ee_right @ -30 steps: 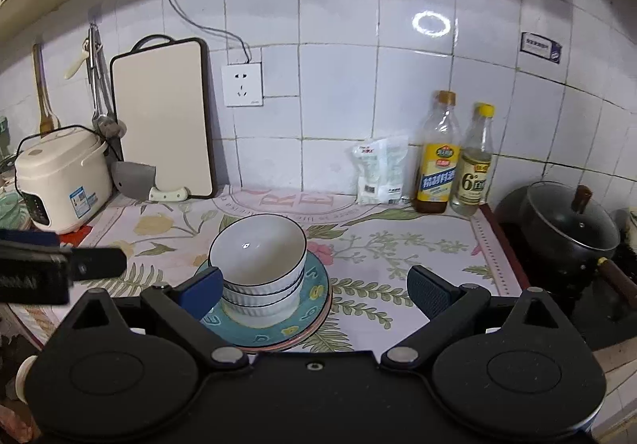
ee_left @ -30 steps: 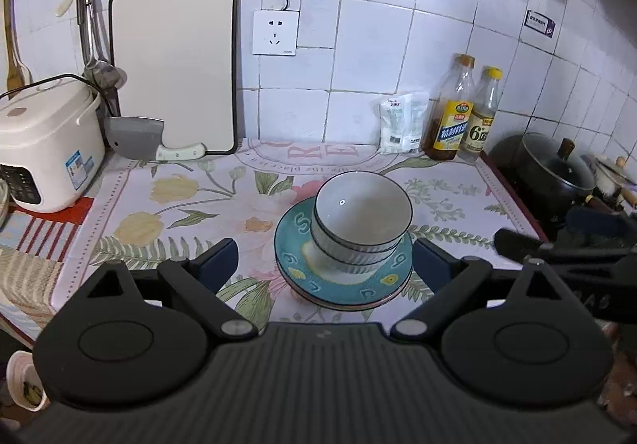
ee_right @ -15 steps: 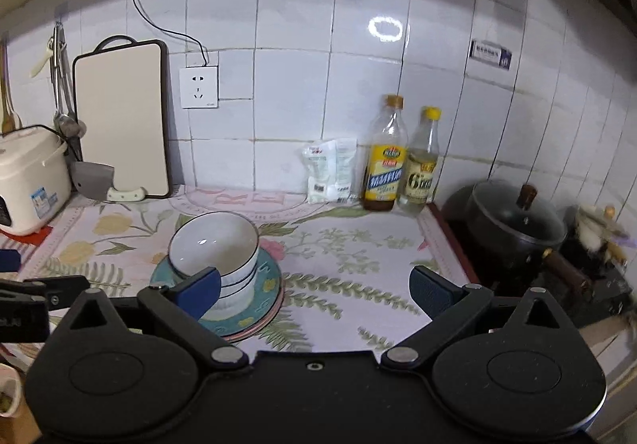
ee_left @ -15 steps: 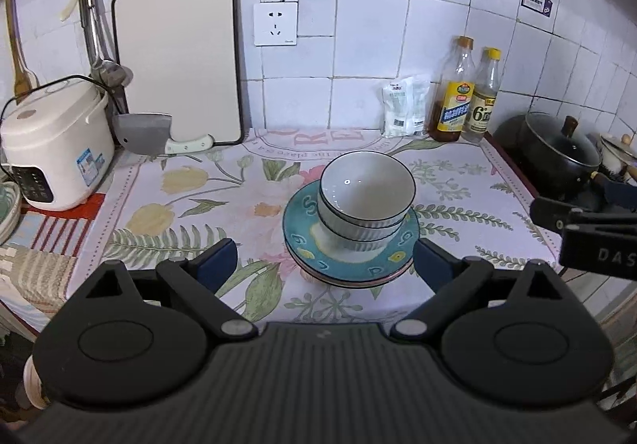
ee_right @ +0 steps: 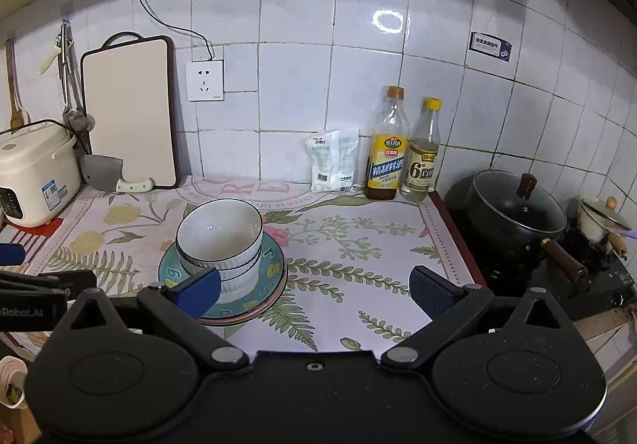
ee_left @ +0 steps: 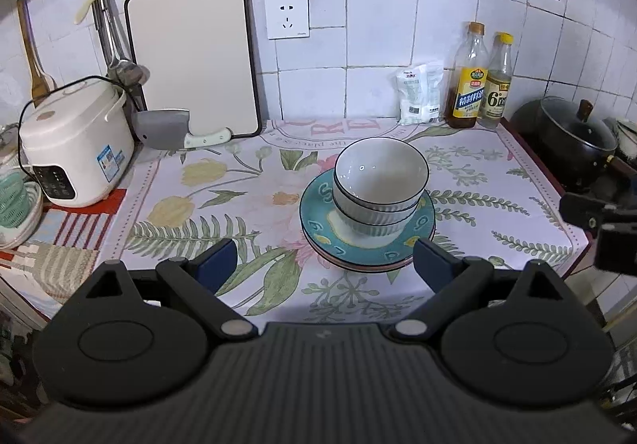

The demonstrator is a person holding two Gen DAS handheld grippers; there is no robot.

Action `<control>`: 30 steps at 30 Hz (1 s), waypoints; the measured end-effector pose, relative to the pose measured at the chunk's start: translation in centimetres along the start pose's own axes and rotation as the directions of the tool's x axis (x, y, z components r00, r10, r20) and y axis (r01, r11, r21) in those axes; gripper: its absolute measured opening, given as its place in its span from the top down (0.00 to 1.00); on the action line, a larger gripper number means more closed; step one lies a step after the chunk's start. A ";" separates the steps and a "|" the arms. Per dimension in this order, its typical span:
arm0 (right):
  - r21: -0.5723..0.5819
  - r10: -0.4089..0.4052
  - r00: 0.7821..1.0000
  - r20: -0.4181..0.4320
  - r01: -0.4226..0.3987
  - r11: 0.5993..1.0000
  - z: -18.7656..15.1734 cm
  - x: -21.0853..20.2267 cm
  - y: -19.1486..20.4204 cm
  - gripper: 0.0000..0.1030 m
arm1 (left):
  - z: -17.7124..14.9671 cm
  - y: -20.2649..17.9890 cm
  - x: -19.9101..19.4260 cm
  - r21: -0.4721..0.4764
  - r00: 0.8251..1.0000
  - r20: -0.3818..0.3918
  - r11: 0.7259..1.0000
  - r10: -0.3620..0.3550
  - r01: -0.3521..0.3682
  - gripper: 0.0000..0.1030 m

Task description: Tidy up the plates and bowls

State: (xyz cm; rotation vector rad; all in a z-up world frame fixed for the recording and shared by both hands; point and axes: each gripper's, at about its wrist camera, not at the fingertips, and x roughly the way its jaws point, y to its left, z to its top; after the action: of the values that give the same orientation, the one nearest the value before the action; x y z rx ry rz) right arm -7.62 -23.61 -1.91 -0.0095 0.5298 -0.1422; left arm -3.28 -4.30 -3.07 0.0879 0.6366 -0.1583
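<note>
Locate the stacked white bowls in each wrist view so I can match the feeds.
Left wrist: stacked white bowls sit right of centre, on the teal plate.
Right wrist: stacked white bowls sit left of centre, behind the left finger.
Shared landmark: wall socket.

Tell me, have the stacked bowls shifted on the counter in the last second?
No. The stacked bowls sit on the teal plate at the same spot of the floral cloth, beside the same fern print; only the cameras moved.
</note>
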 end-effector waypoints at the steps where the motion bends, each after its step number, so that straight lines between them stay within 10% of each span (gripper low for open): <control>1: 0.007 0.002 1.000 0.001 -0.002 1.000 0.0 -0.2 -0.1 0.01 | -0.1 0.0 -0.1 0.001 1.000 0.001 1.000 0.004 -0.004 0.07; 30: 0.002 -0.064 0.996 0.062 0.064 0.998 -2.0 -0.4 0.3 0.01 | -1.5 0.3 -0.1 -0.001 1.000 0.000 1.000 0.015 -0.015 0.07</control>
State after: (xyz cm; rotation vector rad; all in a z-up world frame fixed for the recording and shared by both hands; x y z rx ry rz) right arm -8.91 -23.21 -3.46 -0.0314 0.4677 -0.2041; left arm -4.19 -3.77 -4.19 0.0914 0.6361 -0.1431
